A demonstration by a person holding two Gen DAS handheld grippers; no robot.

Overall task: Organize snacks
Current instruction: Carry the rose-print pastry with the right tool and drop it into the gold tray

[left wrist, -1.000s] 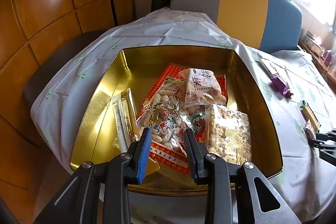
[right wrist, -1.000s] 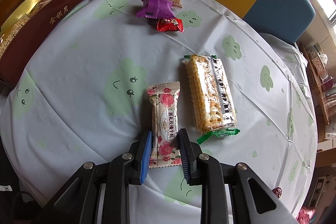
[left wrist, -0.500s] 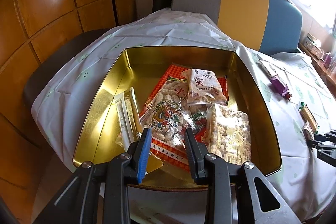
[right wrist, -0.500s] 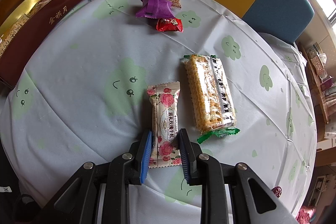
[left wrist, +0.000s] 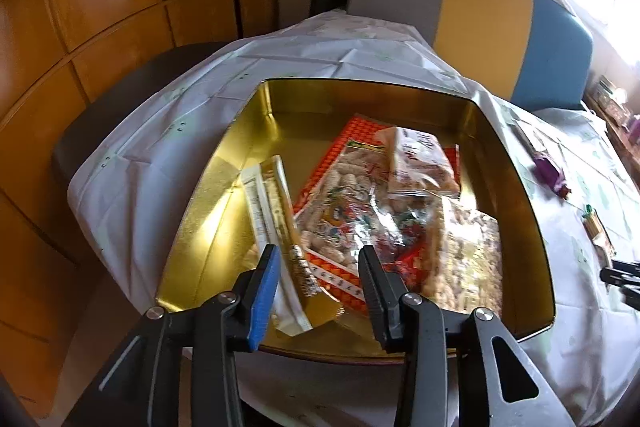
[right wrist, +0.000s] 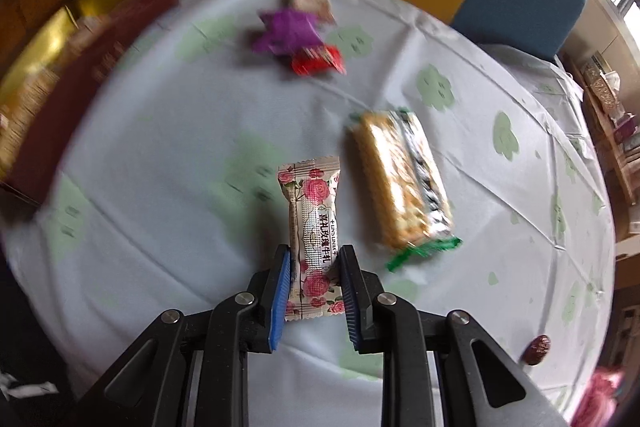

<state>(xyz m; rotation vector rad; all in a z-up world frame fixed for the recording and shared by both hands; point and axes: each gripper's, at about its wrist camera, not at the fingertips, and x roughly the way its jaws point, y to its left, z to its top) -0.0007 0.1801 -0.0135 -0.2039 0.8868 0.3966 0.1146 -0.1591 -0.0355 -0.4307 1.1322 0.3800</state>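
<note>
Gold tin (left wrist: 516, 187) with snack packets (left wrist: 360, 203)

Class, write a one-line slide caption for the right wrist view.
Right gripper shut on a rose-print candy bar, with a cracker pack beside it on the tablecloth.

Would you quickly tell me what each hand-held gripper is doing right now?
Left hand-held gripper: open, empty, over the gold tin.
Right hand-held gripper: shut on the rose-print snack.

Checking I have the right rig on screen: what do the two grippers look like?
Both grippers, left and right, are matte black linkages with silver round pivot screws and triangular cutouts. The left-hand fingers carry a blue ribbed pad; the right gripper's fingers are blue-padded on both sides. No cables or sleeves show.
</note>
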